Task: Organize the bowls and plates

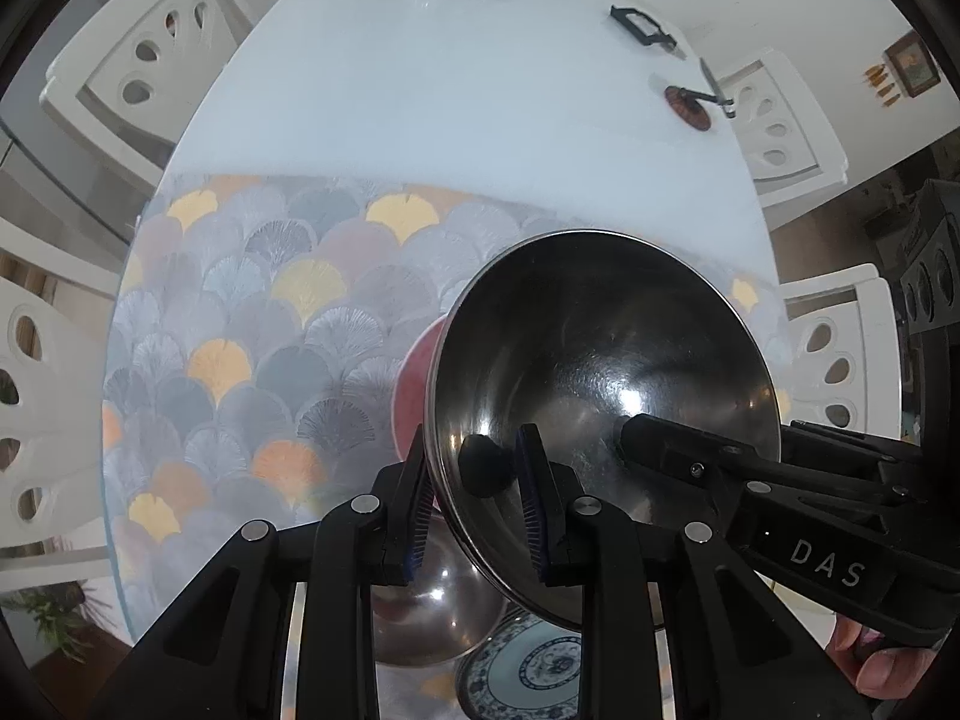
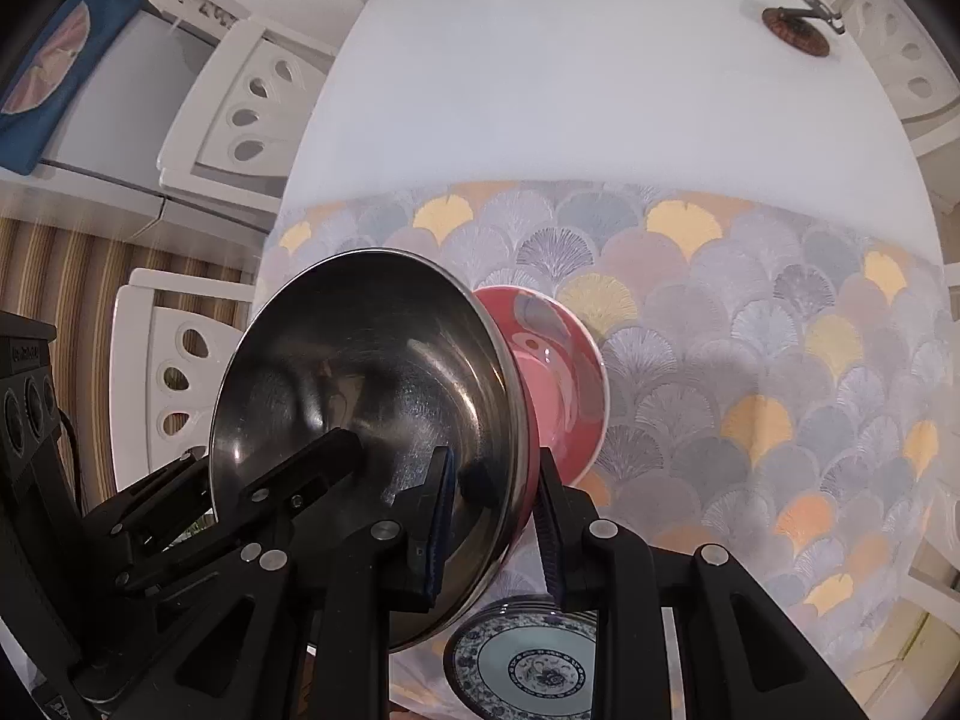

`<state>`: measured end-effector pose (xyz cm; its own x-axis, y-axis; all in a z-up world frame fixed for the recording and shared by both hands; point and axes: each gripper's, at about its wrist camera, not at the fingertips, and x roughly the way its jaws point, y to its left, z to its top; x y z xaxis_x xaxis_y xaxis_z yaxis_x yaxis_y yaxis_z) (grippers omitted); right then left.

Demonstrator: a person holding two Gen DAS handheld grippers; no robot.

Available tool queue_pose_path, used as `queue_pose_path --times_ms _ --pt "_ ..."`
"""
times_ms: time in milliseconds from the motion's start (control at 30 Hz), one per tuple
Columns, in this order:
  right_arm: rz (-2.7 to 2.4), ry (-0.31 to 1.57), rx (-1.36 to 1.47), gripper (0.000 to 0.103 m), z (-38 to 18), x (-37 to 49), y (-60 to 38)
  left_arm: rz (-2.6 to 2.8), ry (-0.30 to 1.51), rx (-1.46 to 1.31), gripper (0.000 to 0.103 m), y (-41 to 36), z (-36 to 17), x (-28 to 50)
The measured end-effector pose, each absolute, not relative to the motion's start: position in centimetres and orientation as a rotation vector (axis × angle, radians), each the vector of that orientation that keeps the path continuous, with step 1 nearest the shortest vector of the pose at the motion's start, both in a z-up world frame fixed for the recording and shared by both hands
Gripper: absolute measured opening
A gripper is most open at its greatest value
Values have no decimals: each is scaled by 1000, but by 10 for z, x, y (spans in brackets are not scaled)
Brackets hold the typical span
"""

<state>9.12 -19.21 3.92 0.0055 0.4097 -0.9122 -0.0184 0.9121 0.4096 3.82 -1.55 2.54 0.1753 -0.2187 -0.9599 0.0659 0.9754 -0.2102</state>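
Between both sets of tightly closed jaws, the steel bowl (image 1: 600, 372) rim, tilted.

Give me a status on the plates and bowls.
Done: patterned plates sit stacked at the table's near edge. In hand: left gripper and right gripper both clamp the tilted steel bowl, red bowl against its underside. Left: setting those bowls down.

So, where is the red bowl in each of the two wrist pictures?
Left wrist view: the red bowl is a thin sliver at centre, mostly hidden behind the steel bowl.
Right wrist view: the red bowl is at centre, just right of the steel bowl, its inside visible.
Shared landmark: the blue patterned plate at the bottom edge of both.
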Motion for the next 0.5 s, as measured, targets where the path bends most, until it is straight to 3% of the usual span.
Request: queue_pose_path --times_ms 500 --pt "340 1611 327 26 -4 113 -185 -212 1470 -131 22 -12 -17 56"
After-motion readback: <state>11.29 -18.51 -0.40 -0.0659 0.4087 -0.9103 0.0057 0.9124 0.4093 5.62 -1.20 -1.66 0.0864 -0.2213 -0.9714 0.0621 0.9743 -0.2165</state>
